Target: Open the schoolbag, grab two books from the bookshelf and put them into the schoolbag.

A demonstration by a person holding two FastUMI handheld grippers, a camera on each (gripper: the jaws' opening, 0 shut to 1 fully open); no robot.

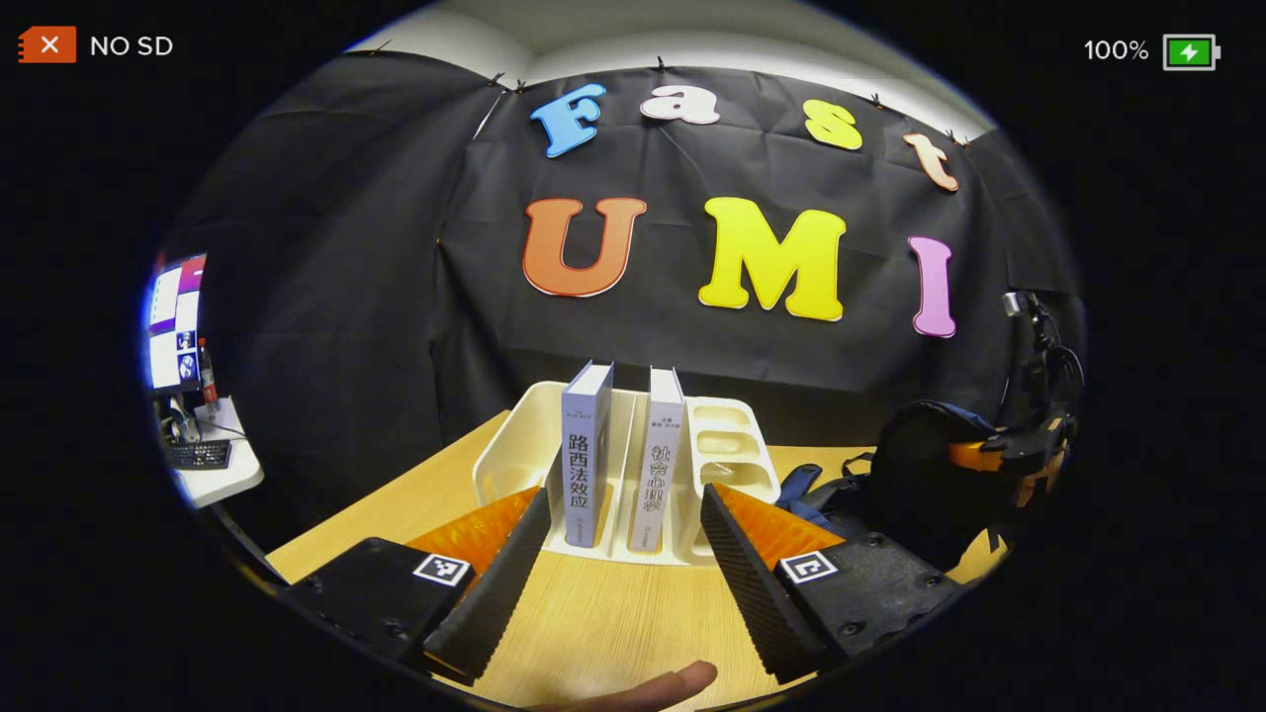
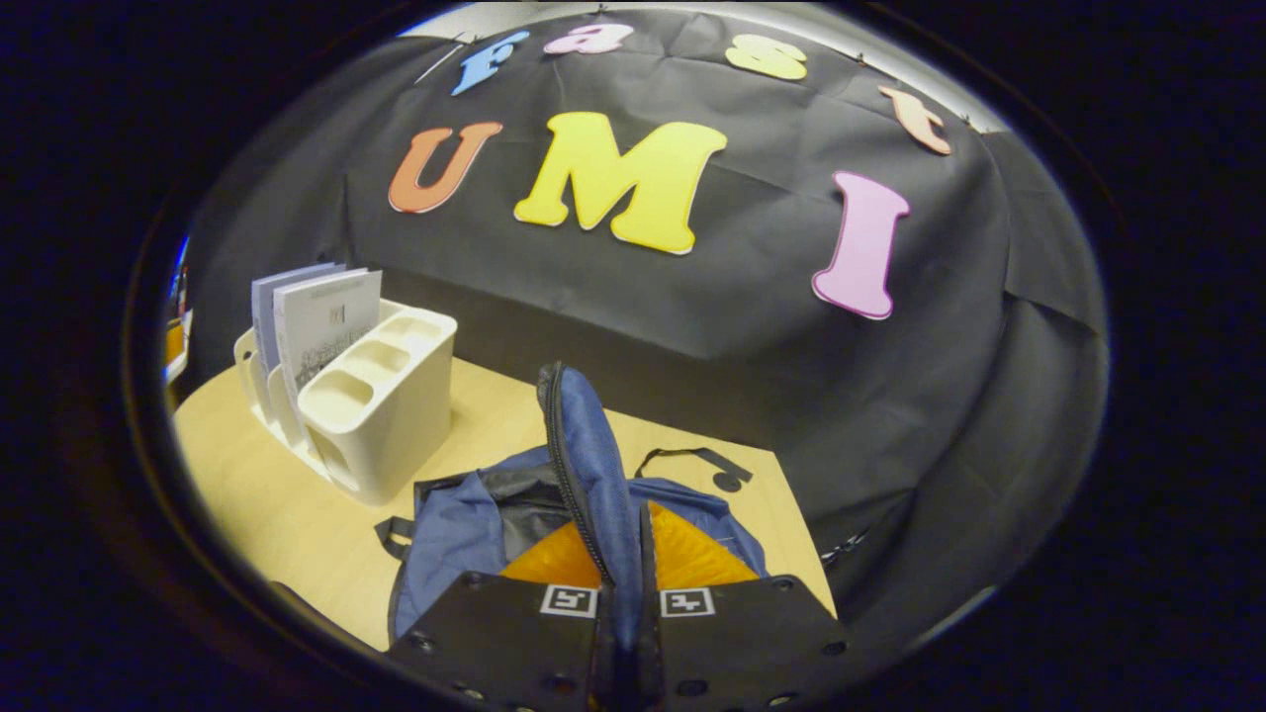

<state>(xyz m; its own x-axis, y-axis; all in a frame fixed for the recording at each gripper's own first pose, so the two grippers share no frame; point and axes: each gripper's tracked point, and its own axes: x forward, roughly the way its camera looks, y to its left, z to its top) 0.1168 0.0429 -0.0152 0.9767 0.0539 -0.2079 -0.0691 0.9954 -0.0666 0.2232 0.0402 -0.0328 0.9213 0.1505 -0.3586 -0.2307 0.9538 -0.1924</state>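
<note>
Left tool [image 1: 625,539]: fingers spread wide, nothing between them, aimed at the bookshelf [image 1: 514,435], a pale plastic rack on the tabletop [image 1: 603,633] just beyond the fingertips.

Books: two, upright, spines toward the left tool. The left book [image 1: 586,465] stands in a near slot; the right book [image 1: 661,465] stands just beside it, a divider between them. Both look like stiff paperbacks with smooth covers, probably moderate in weight and a little slippery. Best hold, I judge: pinch across the spine, upper half, where it stands clear of the rack walls, then lift straight up. The spread looks ample for one book.

Right tool [image 2: 625,593]: fingers pressed together on a raised flap of the schoolbag [image 2: 455,534], holding it up. The bag lies near the right edge of the tabletop, right of the bookshelf, mouth partly gaping. Blue fabric, soft and floppy; the flap will likely sag if released, so keep it pinched near the zipper edge [image 2: 564,465] while a book goes in.

Count: two books, one bookshelf, one schoolbag, two tools. No book in the bag that I can see.
</note>
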